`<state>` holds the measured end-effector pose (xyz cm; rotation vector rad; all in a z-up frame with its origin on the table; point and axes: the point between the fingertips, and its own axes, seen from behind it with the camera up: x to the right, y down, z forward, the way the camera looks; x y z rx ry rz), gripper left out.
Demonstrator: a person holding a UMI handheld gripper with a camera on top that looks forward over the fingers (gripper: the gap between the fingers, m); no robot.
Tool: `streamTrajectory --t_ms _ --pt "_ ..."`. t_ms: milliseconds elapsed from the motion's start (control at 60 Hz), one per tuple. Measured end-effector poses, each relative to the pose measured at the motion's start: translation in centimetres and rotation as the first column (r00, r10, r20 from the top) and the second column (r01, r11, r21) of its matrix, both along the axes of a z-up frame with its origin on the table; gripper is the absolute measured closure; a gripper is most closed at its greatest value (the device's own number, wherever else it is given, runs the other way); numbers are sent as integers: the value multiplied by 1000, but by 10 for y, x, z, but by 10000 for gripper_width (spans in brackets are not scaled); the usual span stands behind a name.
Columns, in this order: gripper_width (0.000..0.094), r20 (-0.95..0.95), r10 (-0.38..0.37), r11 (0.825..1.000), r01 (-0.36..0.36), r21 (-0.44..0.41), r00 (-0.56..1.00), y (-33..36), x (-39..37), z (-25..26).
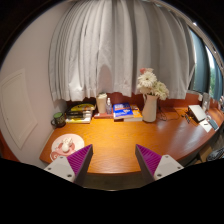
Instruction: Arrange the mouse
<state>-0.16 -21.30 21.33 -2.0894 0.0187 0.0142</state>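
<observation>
A light-coloured mouse [66, 144] lies on a round pink mouse pad [68, 146] at the left end of the wooden desk [118, 140], just beyond my left finger. My gripper [112, 160] is open and empty, held above the desk's near edge, with both purple pads [81, 158] spread wide apart. Nothing stands between the fingers.
A white vase of pale flowers [150, 96] stands right of centre. A white cup [102, 103], books [124, 111] and a stack of items [80, 110] line the back edge. A laptop [198, 113] sits at the far right. White curtains hang behind.
</observation>
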Motion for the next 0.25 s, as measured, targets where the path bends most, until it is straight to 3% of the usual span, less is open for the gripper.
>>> streamTrajectory --t_ms 250 --pt "81 3 -1 1000 1 0 1000 -25 24 -2"
